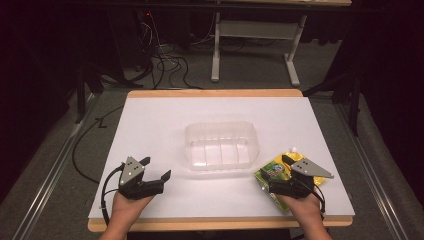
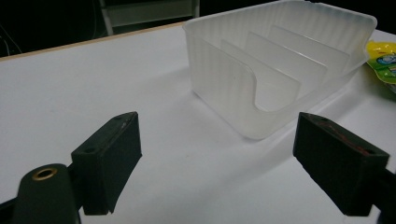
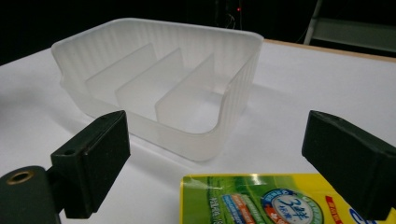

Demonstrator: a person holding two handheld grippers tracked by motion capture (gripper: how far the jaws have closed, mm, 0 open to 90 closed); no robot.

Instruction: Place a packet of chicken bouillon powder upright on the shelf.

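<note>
A translucent plastic bin with inner dividers stands in the middle of the white table; its compartments hold nothing. A yellow-green pouch with a white cap lies flat to the bin's right, partly under my right gripper. In the right gripper view the pouch lies just below the wide-apart jaws, with the bin beyond. My left gripper rests near the table's front left, open with nothing between its jaws. The left gripper view has the bin ahead and a corner of the pouch at far right.
Two hands hold the grippers at the table's front edge. Cables run over the floor beyond the table, near a white desk frame. Bare white table surface lies left of and behind the bin.
</note>
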